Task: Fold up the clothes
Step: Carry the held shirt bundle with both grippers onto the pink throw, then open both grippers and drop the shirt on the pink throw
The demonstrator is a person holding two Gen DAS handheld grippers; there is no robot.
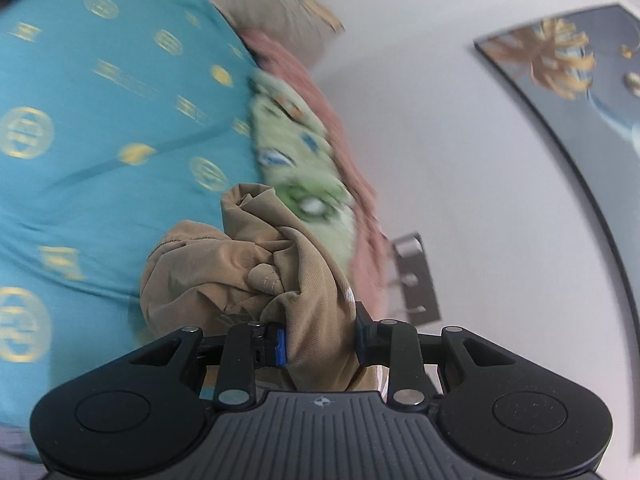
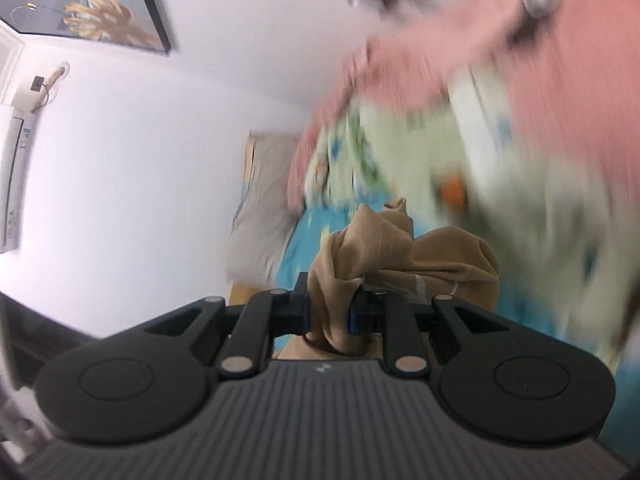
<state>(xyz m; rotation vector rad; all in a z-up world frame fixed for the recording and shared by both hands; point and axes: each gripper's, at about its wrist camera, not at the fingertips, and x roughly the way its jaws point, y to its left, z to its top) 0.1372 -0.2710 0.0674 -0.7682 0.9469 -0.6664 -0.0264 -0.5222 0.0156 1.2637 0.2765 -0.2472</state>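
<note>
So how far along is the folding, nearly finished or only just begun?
Only just begun, it seems. Nothing looks folded: the tan garment is bunched, pinched by both the left gripper and right gripper. The green printed cloth and pink cloth lie heaped on the turquoise bedspread, waiting.

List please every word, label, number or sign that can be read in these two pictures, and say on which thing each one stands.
No text can be read in either view.
Teal bedsheet: gold round and block motifs, too blurred to read as characters.
Grey grip plate behind the left claw: a small round crosshair emblem, no letters.
White air conditioner: small label marks, too small to read.
Green printed cloth: blurred pictures only.
</note>
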